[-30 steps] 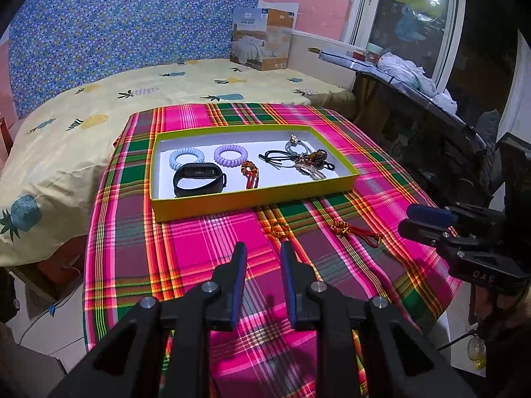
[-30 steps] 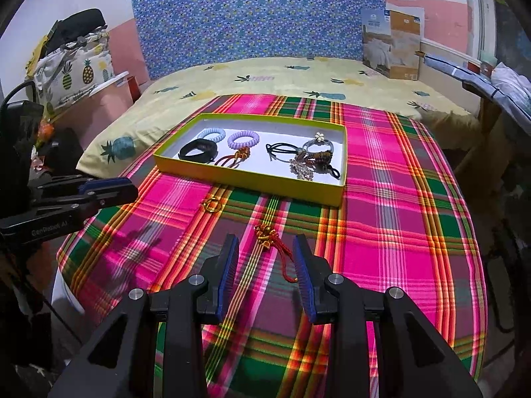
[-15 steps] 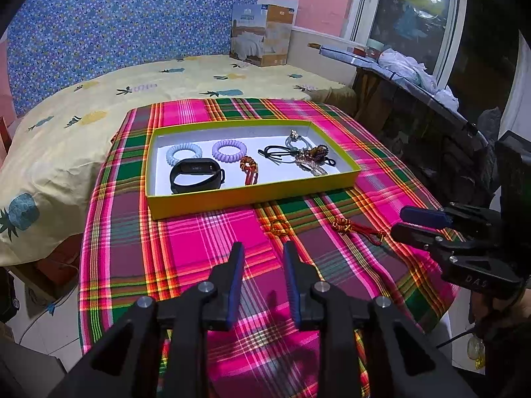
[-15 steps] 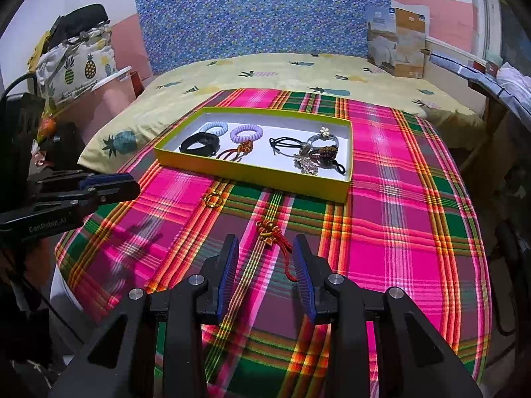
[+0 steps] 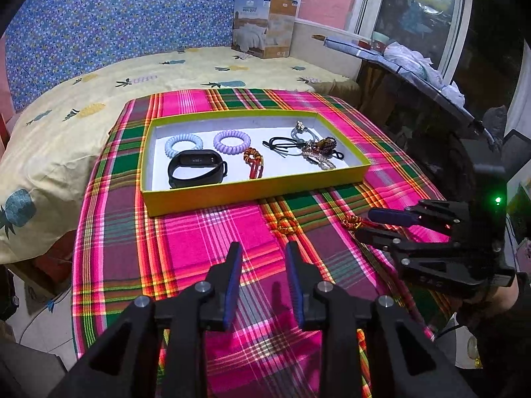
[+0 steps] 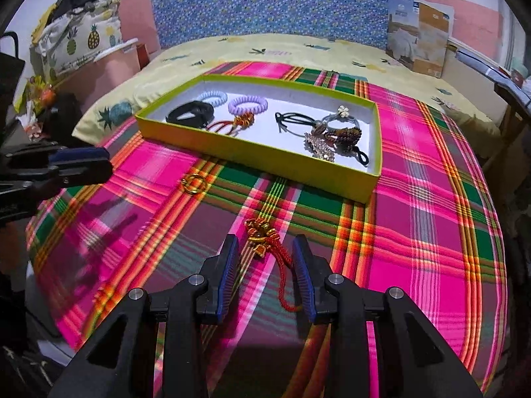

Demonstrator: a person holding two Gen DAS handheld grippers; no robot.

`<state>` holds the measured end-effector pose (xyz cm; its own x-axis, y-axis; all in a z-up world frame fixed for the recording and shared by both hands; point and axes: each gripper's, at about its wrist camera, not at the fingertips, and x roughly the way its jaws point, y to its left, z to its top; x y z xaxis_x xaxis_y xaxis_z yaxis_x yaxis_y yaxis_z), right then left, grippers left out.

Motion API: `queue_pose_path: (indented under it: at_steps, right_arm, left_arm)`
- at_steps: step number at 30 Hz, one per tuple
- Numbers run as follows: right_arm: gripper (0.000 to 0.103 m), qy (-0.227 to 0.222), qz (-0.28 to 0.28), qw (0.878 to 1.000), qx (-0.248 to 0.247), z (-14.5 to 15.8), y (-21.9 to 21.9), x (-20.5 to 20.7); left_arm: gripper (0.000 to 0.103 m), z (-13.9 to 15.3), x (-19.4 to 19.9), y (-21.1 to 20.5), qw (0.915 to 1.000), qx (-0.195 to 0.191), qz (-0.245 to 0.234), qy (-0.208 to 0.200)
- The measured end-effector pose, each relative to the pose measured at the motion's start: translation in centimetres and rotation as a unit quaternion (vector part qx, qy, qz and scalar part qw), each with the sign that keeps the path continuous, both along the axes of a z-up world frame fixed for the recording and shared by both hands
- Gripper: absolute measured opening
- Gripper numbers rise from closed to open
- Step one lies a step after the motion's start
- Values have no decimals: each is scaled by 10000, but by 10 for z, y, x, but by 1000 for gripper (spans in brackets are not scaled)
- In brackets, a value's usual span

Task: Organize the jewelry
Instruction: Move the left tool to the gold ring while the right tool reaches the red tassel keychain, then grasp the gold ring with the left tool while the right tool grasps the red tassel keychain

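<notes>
A yellow-green tray (image 5: 252, 189) (image 6: 265, 159) on the plaid cloth holds a black wristband (image 5: 197, 169), two coil hair ties (image 5: 231, 142), a red-gold knot (image 5: 254, 162) and a heap of bracelets (image 5: 315, 152). In front of the tray lie a small gold ring (image 5: 287, 225) (image 6: 195, 184) and a red knot charm (image 6: 260, 232) (image 5: 353, 222). My right gripper (image 6: 265, 242) (image 5: 365, 224) is open and low over the charm, whose cord runs between the fingers without touching the pads. My left gripper (image 5: 264, 248) (image 6: 108, 164) hovers short of the ring, its jaws opening with nothing between them.
The plaid-covered round table (image 6: 431, 199) drops off at its near and side edges. Behind it is a bed with a pineapple-print sheet (image 5: 83, 106) and a cardboard box (image 5: 265, 26). A dark cluttered shelf (image 5: 415, 76) runs along the right.
My right gripper has come down and forward, so the red charm now lies between its fingers. The left jaws have spread wider; the left hand has barely shifted.
</notes>
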<state>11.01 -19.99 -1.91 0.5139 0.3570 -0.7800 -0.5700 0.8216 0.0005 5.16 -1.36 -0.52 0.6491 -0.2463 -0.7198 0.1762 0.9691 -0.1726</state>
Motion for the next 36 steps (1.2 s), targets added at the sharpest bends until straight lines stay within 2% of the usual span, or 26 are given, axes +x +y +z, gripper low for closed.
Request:
queue_pose_path:
  at_steps: [8, 11, 18, 24, 33, 36]
  right_arm:
    - [34, 33, 202, 9997, -162, -5, 9, 7]
    - [20, 7, 153, 9997, -184, -5, 7, 7]
    - [17, -6, 5, 9999, -159, -3, 1, 5]
    - [17, 36, -125, 9999, -61, -2, -8, 6]
    - [17, 58, -307, 9995, 51, 1, -18, 8]
    - [17, 19, -353, 9994, 67, 4, -19, 7]
  left_arm:
    - [28, -7, 11, -5, 9999, -4, -83, 96]
    - [28, -11, 17, -9, 9998, 1, -159, 129]
    - [31, -22, 35, -26, 9988, 129, -406, 227]
    - [31, -34, 46, -42, 9967, 406, -608, 347]
    - [31, -36, 47, -61, 9910, 1095, -759, 126]
    - [23, -35, 47, -63, 9907, 1099, -800, 109]
